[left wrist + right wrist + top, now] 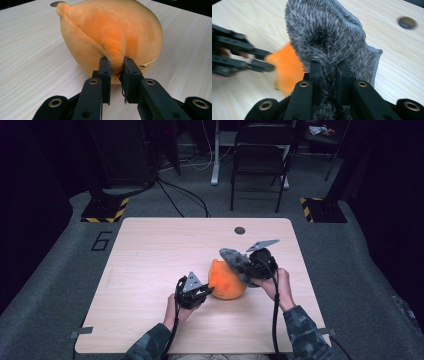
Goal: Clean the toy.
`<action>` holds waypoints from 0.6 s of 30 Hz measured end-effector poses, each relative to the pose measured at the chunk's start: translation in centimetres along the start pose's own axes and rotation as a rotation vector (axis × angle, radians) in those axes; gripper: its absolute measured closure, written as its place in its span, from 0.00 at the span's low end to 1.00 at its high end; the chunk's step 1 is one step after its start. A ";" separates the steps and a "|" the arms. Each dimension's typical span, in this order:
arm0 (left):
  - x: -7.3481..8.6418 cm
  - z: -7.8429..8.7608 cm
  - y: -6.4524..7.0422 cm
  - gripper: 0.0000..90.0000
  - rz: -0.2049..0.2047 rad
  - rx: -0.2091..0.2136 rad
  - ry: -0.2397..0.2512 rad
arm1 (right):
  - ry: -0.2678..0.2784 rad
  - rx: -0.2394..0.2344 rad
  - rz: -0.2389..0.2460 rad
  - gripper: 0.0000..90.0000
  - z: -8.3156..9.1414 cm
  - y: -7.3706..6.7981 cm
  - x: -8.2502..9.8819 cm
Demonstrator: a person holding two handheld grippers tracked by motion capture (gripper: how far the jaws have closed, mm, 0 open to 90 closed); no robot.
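Grey fuzzy cloth (pixel 329 37) pinched between right gripper (pixel 329 72) fingers (pixel 315 72), above orange plush (pixel 226 281).

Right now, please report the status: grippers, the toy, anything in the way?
Left gripper shut on orange plush, pinching its seam. Right gripper shut on grey cloth, held over the plush. Table around them bare.

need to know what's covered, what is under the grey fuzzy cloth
The grey fuzzy cloth, pinched by the right gripper, hangs over the orange plush, which the left gripper pinches. The plush's upper right side is hidden beneath it.
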State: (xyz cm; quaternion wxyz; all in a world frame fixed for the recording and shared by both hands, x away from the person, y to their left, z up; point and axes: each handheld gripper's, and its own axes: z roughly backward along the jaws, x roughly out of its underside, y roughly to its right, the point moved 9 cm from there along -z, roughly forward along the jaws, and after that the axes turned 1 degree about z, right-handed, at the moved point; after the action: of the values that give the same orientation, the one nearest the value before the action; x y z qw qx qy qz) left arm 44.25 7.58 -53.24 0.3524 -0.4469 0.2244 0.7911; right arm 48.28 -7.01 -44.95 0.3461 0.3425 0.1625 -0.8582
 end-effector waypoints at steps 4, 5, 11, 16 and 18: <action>-0.2 0.0 0.1 0.88 -0.025 0.001 0.006 | 0.024 -0.010 0.042 0.86 -0.9 -1.6 -1.0; -0.2 0.0 0.3 0.88 -0.028 0.003 0.009 | 0.047 -0.034 0.043 0.86 -1.1 -2.1 -1.4; -0.4 -0.1 0.6 0.88 -0.030 0.012 0.024 | 0.029 -0.061 0.073 0.86 -2.9 -3.7 -1.5; -0.3 -0.1 0.7 0.88 -0.034 0.019 0.016 | -0.001 -0.051 0.094 0.86 -4.1 -3.9 -0.9; -0.3 -0.1 0.7 0.88 -0.033 0.023 0.014 | -0.005 -0.051 0.096 0.86 -4.2 -3.7 -0.8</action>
State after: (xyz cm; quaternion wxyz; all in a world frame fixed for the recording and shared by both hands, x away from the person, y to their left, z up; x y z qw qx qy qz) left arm 43.92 6.94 -53.04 0.3689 -0.4520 0.2284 0.7794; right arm 48.08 -1.78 -47.20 0.3958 0.3390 0.1667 -0.8370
